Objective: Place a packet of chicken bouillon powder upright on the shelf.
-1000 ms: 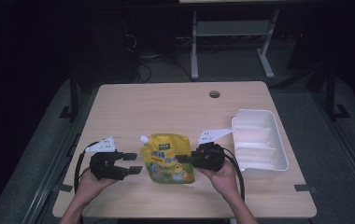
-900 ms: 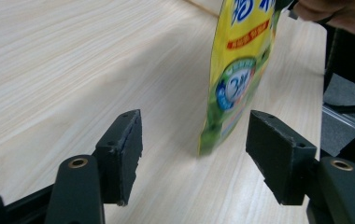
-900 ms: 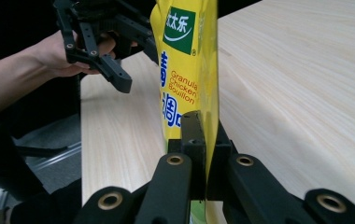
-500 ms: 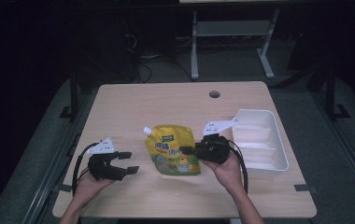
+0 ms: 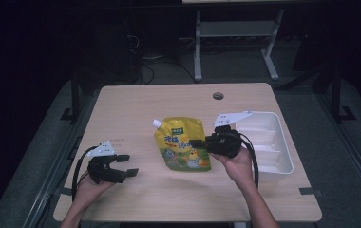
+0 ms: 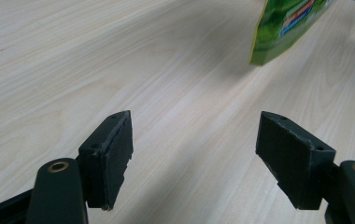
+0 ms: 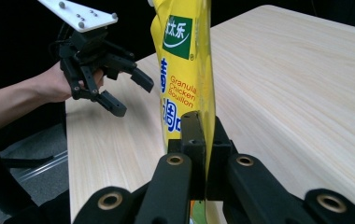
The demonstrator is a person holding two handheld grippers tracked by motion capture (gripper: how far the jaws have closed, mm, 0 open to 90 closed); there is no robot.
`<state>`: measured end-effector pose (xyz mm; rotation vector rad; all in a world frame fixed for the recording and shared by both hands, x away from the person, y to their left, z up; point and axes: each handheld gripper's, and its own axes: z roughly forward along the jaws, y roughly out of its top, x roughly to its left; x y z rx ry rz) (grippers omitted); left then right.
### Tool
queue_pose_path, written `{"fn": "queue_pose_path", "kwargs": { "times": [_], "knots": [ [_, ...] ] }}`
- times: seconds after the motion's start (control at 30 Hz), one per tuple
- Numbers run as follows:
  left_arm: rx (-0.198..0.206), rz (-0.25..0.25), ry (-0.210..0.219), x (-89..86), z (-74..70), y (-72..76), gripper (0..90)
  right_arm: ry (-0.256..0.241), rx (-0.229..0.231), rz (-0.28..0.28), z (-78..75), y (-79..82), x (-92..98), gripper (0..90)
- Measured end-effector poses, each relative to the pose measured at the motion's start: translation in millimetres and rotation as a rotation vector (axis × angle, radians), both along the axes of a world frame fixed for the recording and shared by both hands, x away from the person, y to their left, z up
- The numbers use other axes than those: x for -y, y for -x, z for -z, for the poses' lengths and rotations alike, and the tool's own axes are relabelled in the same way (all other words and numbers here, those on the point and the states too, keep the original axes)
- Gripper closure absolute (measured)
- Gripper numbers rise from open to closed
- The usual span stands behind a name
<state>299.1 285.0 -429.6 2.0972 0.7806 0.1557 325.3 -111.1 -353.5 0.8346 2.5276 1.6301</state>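
So the right hand-held gripper (image 5: 198,142) is pinching the yellow bouillon pouch (image 5: 182,148) by its edge, jaws clamped tight on it, holding it up off the bench (image 5: 136,107) near the middle, beside the white tray (image 5: 283,142). The left hand-held gripper (image 5: 127,165) is sitting wide open with nothing in it, well apart at the front-left.

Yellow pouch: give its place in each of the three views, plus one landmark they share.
High view: the yellow pouch is at table centre, its right edge in the right claw.
Left gripper view: its green bottom corner is at top right.
Right gripper view: upright at centre, pinched edge-on.
Shared landmark: the light wooden table.
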Motion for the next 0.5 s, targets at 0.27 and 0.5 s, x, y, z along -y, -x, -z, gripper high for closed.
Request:
{"fn": "queue_pose_path", "kwargs": {
  "times": [0.27,0.5],
  "knots": [
    [0.003,0.003,0.005,1.1,-0.3,1.1,26.4,0.011,0.009,0.021,-10.0,-4.3,9.6,89.7],
    [0.01,-0.003,0.014,0.3,-1.4,1.4,26.5,0.014,0.018,0.034,-17.5,-6.0,16.1,89.7]
  ]
}}
